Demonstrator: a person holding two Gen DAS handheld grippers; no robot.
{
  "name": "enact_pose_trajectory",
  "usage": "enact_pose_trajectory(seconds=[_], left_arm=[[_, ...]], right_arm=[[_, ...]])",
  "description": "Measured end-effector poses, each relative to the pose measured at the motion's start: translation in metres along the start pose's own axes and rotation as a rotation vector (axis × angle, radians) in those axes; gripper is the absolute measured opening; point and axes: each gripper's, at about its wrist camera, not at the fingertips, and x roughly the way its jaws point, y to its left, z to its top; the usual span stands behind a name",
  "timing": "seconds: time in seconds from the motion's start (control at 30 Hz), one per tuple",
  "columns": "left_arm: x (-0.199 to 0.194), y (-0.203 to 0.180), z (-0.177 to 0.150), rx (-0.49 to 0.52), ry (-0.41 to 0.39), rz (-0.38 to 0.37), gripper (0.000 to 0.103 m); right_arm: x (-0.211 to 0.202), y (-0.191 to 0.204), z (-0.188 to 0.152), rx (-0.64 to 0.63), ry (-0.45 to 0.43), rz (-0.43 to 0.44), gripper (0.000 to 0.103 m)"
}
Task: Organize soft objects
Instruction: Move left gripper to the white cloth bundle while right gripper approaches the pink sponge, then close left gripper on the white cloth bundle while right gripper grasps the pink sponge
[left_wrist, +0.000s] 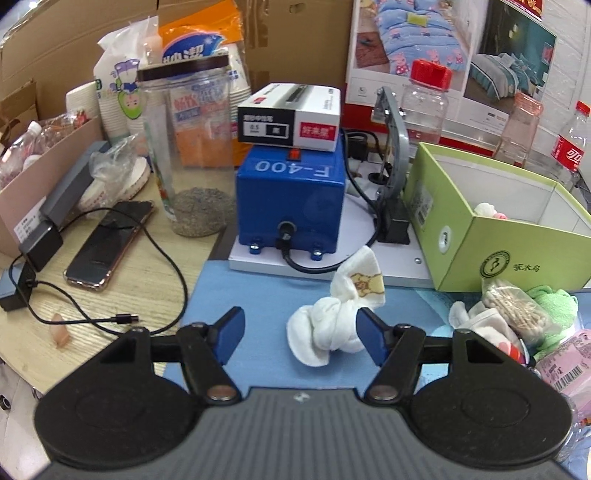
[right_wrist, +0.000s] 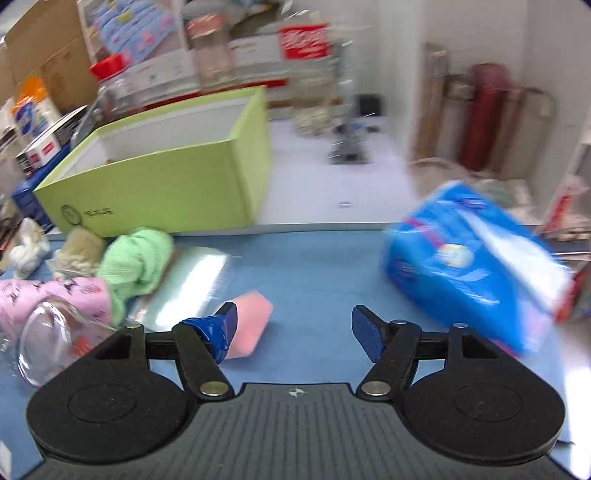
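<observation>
In the left wrist view my left gripper (left_wrist: 301, 334) is open above the blue mat, with a white sock bundle (left_wrist: 332, 317) lying just ahead of it, against the right finger. The green box (left_wrist: 513, 240) stands at the right with a soft white item inside (left_wrist: 487, 210). A green cloth (left_wrist: 550, 299) and white socks (left_wrist: 480, 321) lie in front of it. In the right wrist view my right gripper (right_wrist: 293, 325) is open and empty over the mat. A pink sponge (right_wrist: 251, 321) lies by its left finger. The green cloth (right_wrist: 136, 262), a pink cloth (right_wrist: 70, 295) and the green box (right_wrist: 166, 188) are to the left.
A blue F-400 device (left_wrist: 291, 195) with a box on top, a clear jar (left_wrist: 192, 155), a phone (left_wrist: 110, 243) and cables sit at the back left. A blue tissue pack (right_wrist: 476, 266) lies right of the right gripper. A glass bowl (right_wrist: 51, 343) and clear plastic (right_wrist: 188, 284) lie left.
</observation>
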Motion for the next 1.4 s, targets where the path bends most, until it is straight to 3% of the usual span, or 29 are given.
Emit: enact_pose_trajectory(seconds=[0.17,0.4,0.53,0.67,0.73,0.9,1.1,1.23,1.4], left_arm=[[-0.002,-0.006,-0.002,0.004,0.015,-0.011,0.068],[-0.007,0.001,-0.006,-0.003,0.019,0.028,0.068],[-0.007,0.006,-0.007,-0.001,0.013,0.03,0.068],[0.0,0.005,-0.007,0.007,0.022,0.015,0.068],[0.004,0.0,-0.007,0.015,0.035,-0.011,0.068],[0.02,-0.019,-0.003,0.089,0.06,-0.047,0.07],[0.054,-0.031,0.004,0.11,0.1,-0.058,0.071],[0.078,-0.036,0.003,0.142,0.136,-0.019,0.071],[0.082,-0.035,0.002,0.115,0.114,-0.027,0.071]], right_arm=[[-0.013,0.003,-0.017,0.02,-0.045,0.063,0.056],[0.044,0.042,-0.008,-0.05,0.023,0.105,0.056],[0.053,0.04,-0.01,-0.11,0.064,0.028,0.056],[0.032,0.015,-0.027,-0.127,0.093,-0.019,0.057],[0.022,0.006,-0.033,-0.097,0.072,-0.049,0.057],[0.026,0.002,-0.04,-0.003,0.009,0.025,0.058],[0.039,0.016,-0.037,-0.05,-0.046,-0.017,0.061],[0.038,0.015,-0.046,-0.076,-0.108,-0.026,0.063],[0.038,0.013,-0.052,-0.073,-0.172,-0.034,0.067]])
